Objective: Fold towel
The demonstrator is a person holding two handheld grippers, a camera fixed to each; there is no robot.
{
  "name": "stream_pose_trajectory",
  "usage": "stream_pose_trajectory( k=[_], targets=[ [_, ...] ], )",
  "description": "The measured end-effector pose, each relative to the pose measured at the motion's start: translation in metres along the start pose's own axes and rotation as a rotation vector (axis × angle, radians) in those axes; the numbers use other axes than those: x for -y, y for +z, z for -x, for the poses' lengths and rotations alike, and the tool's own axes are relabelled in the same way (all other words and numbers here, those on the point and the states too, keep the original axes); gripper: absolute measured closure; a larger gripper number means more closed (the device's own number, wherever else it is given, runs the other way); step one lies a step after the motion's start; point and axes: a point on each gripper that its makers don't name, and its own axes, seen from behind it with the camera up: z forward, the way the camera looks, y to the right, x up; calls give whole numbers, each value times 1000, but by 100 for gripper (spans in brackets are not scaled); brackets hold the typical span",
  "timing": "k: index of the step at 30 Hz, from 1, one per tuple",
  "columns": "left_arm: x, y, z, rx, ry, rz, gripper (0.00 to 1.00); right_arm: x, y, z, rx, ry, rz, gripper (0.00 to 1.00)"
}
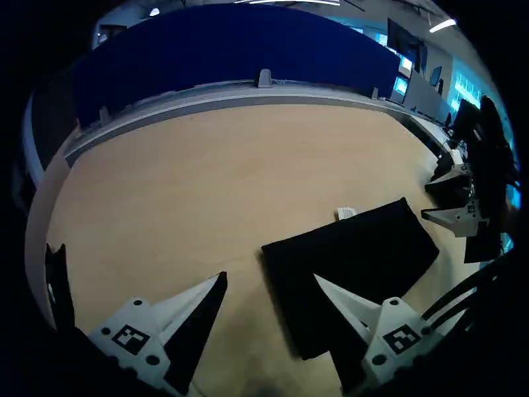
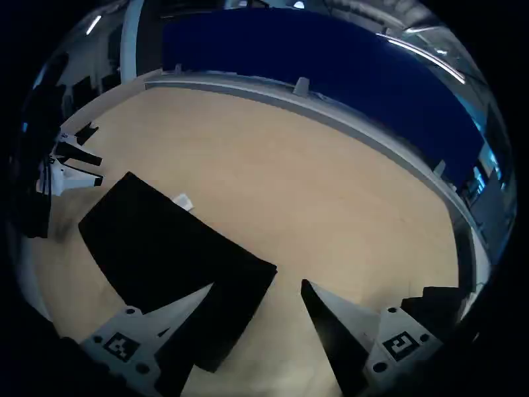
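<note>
The left gripper (image 1: 270,278) hangs with its 2 fingers spread apart and empty, over the near corner of the black rectangular folded cloth towel (image 1: 357,261). The right gripper (image 2: 258,284) is also spread and empty beside the towel, which lies flat on the pale wooden table (image 1: 198,185). A small white tag (image 1: 346,213) sticks out at its far edge, and a dark blue partition (image 1: 231,46) stands behind.

Towel (image 1: 350,264): one counted. White tag (image 1: 346,213): one counted. Grippers: two counted, left gripper (image 1: 270,276) and right gripper (image 2: 257,284). Fingers (image 1: 192,304): two noted on each. Table (image 1: 198,185): one. Blue divider (image 1: 231,46): one. Divider brackets (image 1: 264,78): three counted in left gripper view.
</note>
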Motion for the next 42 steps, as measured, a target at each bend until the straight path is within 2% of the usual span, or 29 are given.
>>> stream_pose_trajectory(
  k=[3, 13, 20, 26, 32, 37, 42],
  targets=[
    [-1, -4, 1, -5, 2, -1, 8, 2, -4, 0, -9, 10, -7, 1],
    [-3, -21, 6, -7, 1, -9, 8, 9, -24, 6, -22, 17, -19, 0],
    [-3, -47, 23, 0, -22, -30, 8, 19, -47, 22, -17, 1, -32, 0],
    [-1, -73, 44, 9, -70, -52, 8, 28, -65, 41, -5, -19, -49, 0],
    [3, -93, 58, 11, -115, -74, 8, 34, -70, 57, 9, -43, -78, 0],
    [8, -107, 64, 4, -128, -97, 8, 41, -65, 69, 22, -56, -117, 0],
    [10, -121, 70, -2, -137, -112, 8, 51, -59, 84, 48, -77, -162, 8]
  ],
)
